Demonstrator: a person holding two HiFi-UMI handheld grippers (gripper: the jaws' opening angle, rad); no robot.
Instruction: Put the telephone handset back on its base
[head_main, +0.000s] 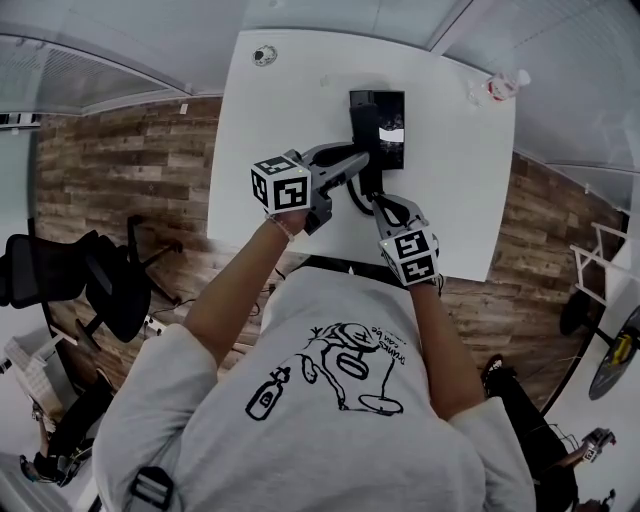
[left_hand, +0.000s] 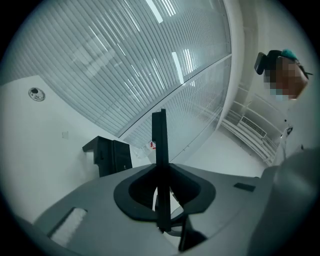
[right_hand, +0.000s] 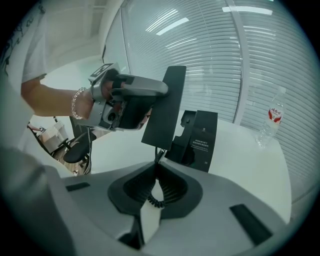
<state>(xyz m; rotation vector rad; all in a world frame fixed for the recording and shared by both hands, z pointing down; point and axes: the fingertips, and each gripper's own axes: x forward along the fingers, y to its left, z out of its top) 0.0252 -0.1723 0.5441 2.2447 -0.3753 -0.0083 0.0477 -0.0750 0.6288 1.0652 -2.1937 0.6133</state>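
While tight on the handset (left_hand: 160, 135), left gripper (left_hand: 161, 172) jaws; right gripper (right_hand: 156, 169) jaws tight on its cord (right_hand: 154, 201).

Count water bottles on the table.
1. A clear water bottle stands at the table's far right corner, right of the phone base. The near edge is partly hidden, so another could be out of sight.

A grey T-shirt (head_main: 330, 440) with a black line drawing and a beaded bracelet (head_main: 284, 227) are worn. Black-and-white marker cubes (head_main: 280, 185) are mounted on the grey left gripper (head_main: 362, 165) and right gripper (head_main: 376, 200).
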